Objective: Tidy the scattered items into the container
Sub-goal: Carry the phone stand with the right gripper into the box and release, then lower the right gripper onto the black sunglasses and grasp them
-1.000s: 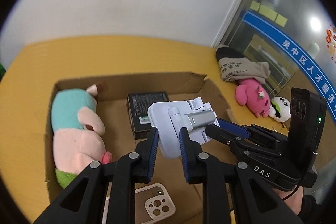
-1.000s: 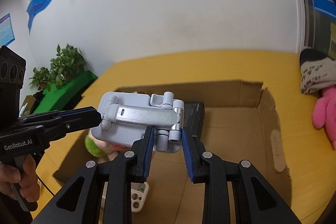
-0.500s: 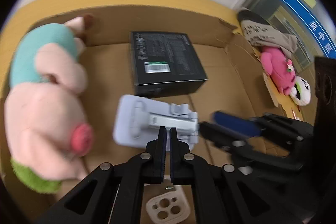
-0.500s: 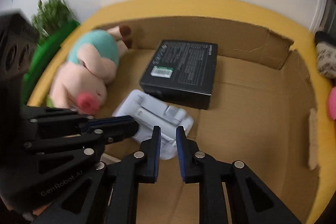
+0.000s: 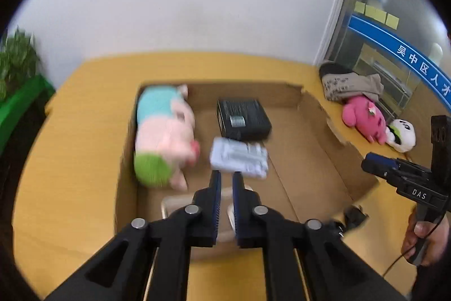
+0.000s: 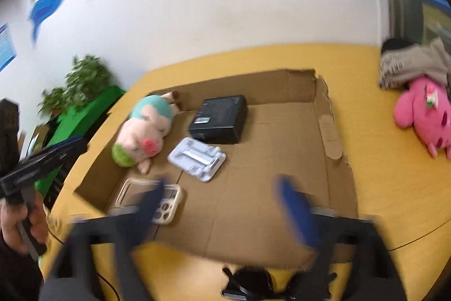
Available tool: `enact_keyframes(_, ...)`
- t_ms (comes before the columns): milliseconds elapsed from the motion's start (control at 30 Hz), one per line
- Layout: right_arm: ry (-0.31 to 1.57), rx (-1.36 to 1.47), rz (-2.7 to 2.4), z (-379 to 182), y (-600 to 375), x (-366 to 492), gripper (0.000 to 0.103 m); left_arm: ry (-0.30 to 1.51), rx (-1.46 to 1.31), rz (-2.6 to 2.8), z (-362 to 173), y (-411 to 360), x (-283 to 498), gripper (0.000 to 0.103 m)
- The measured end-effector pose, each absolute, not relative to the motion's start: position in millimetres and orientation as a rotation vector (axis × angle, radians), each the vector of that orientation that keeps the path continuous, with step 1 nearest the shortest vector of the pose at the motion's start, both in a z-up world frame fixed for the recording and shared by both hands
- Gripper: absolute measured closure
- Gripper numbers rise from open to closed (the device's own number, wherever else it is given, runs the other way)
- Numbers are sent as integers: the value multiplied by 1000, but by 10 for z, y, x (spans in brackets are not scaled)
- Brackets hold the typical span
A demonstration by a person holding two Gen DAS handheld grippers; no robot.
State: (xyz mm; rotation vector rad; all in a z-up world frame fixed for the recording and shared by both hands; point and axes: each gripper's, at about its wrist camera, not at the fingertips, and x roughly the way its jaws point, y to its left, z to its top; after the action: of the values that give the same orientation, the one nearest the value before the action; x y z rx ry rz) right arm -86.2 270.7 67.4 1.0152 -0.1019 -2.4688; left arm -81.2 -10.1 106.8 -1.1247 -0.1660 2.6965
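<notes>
A shallow cardboard box [image 5: 315, 114] [image 6: 327, 129] lies on the yellow table. Inside lie a grey folding stand [image 5: 239, 158] [image 6: 197, 158], a black box [image 5: 242, 119] [image 6: 220, 119], a pink-and-teal plush pig [image 5: 162, 131] [image 6: 146, 131] and a clear phone case [image 6: 149, 200]. My left gripper [image 5: 225, 182] is nearly shut and empty, above the box's near edge, just short of the stand. My right gripper [image 6: 222, 202] is open wide and empty, blurred, over the box's front. A pink plush [image 5: 363, 117] [image 6: 422, 112], a panda toy [image 5: 401, 134] and a folded cloth [image 5: 349, 83] [image 6: 411, 64] lie on the table to the right.
A small dark object [image 5: 353, 216] [image 6: 248, 284] lies on the table by the box's near edge. Green plants [image 6: 76, 83] stand beyond the table's left side. A white wall rises behind the table.
Both grippers let go of the grey stand, which now lies flat in the box. Both pulled back and up; the right one opened wide.
</notes>
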Motion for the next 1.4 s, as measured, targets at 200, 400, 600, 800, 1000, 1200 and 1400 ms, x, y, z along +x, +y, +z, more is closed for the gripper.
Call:
enact_keyframes(200,76,1023,-2441,584,2987,-489,1,-148,-1060,2779,1001,-86,-260,18)
enact_keyframes(400,234,1228,-2280,-97,3283,-551,1,-211,-1079,2715,693,22,184,18)
enact_keyframes(600,219,1252,-2162,-430,3240,-672,2,-271,-1161,2664,466,46,405,18)
enact_keyframes(800,349,1259,-1949,-575,2683,-3,2,-352,-1196,2631,342,-42,491,18)
enact_keyframes(1000,326,1237,-2007,-515,2645,335,5,-449,-1294,2484,119,79,345,18)
enact_keyframes(1200,234,1287,-2050,-516,2723,274,45,-584,-1374,2255,-178,397,92,18)
enact_keyframes(1400,109,1302,-2096,-561,2749,242,52,-567,-1400,2137,-266,776,-141,23)
